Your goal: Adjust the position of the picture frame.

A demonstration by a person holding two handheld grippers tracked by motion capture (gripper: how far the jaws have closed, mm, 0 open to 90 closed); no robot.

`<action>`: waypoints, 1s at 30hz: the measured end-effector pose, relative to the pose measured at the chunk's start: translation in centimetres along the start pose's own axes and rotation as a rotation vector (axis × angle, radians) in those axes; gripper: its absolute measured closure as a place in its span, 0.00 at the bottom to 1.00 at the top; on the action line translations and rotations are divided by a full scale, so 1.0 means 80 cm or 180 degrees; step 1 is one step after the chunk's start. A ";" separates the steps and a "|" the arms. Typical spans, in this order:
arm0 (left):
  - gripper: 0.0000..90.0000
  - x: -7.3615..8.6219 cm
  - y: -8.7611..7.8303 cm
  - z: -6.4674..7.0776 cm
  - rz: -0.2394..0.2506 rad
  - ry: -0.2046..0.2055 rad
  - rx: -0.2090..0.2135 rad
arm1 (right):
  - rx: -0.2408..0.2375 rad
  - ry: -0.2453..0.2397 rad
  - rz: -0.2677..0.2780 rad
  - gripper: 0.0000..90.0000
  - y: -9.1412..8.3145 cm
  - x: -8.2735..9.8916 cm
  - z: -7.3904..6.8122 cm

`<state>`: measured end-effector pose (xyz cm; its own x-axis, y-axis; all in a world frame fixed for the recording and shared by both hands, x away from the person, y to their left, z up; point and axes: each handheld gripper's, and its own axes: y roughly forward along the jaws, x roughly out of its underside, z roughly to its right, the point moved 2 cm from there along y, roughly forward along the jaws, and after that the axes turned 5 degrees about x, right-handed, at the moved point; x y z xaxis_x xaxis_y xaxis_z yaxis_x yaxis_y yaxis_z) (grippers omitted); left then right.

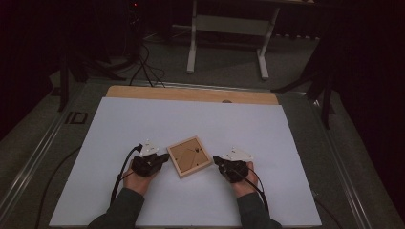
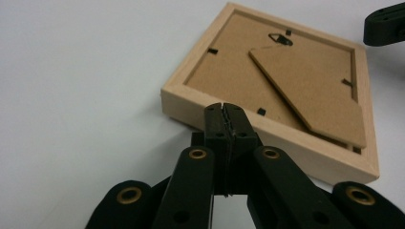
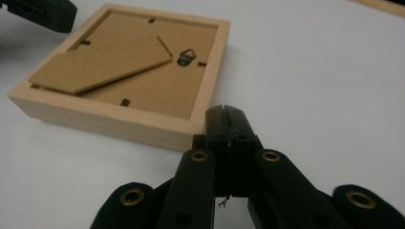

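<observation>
A small light-wood picture frame (image 1: 189,156) lies face down on the white table top, its brown backing board, folded stand flap and metal hanger facing up. My left gripper (image 1: 165,156) is shut with nothing between its jaws. In the left gripper view its tips (image 2: 223,107) sit against the near side rail of the frame (image 2: 267,71). My right gripper (image 1: 216,159) is shut too and holds nothing. In the right gripper view its tips (image 3: 224,110) stand just off the near corner of the frame (image 3: 143,76). Each gripper view catches the other gripper's jaw tip beyond the frame.
The white sheet (image 1: 191,119) covers the table, with a bare wooden strip (image 1: 191,94) along the far edge. Beyond the table stand a white desk frame (image 1: 229,28) and dark stands, with cables (image 1: 145,67) on the floor. Black cables trail back from both grippers.
</observation>
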<state>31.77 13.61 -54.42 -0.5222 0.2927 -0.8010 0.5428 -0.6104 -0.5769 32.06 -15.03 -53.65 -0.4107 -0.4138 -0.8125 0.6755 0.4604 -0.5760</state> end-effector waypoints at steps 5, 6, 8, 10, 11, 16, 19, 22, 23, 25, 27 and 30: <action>0.99 0.001 0.003 -0.001 -0.0022 -0.0030 -0.0013 | -0.0010 0.0003 -0.0057 1.00 0.003 0.002 -0.001; 0.99 0.001 0.004 -0.001 -0.0038 -0.0023 -0.0020 | -0.0003 -0.0006 -0.0070 1.00 0.003 0.003 -0.002; 1.00 0.001 0.005 0.000 -0.0044 -0.0008 -0.0031 | -0.0008 -0.0028 -0.0089 1.00 0.004 0.004 -0.004; 1.00 0.001 0.007 0.002 -0.0042 0.0028 -0.0045 | -0.0003 -0.0054 -0.0100 1.00 0.005 0.005 -0.006; 1.00 0.001 0.008 0.003 -0.0043 0.0041 -0.0058 | -0.0004 -0.0062 -0.0102 1.00 0.005 0.005 -0.007; 1.00 0.001 0.008 0.001 -0.0045 0.0031 -0.0063 | -0.0023 -0.0065 -0.0094 1.00 0.005 0.005 -0.006; 1.00 0.001 0.008 0.002 -0.0045 0.0028 -0.0078 | -0.0023 -0.0057 -0.0092 1.00 0.005 0.005 -0.006; 1.00 0.000 0.009 0.001 -0.0039 0.0021 -0.0083 | -0.0031 -0.0059 -0.0091 1.00 0.005 0.005 -0.006; 1.00 0.000 0.009 0.000 -0.0034 0.0023 -0.0092 | -0.0055 -0.0053 -0.0091 1.00 0.005 0.005 -0.006; 1.00 -0.001 0.010 -0.003 -0.0041 0.0000 -0.0109 | -0.0087 -0.0056 -0.0091 1.00 0.005 0.005 -0.007; 1.00 -0.002 0.010 -0.005 -0.0036 -0.0024 -0.0131 | -0.0114 -0.0084 -0.0091 1.00 0.005 0.005 -0.011; 1.00 -0.002 0.011 -0.008 -0.0035 -0.0060 -0.0147 | -0.0142 -0.0118 -0.0087 1.00 0.004 0.005 -0.014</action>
<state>32.74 13.51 -54.91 -0.5406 0.2850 -0.7916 0.5664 -0.5724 -0.5929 31.43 -14.12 -54.25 -0.4051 -0.4551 -0.7929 0.6361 0.4827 -0.6020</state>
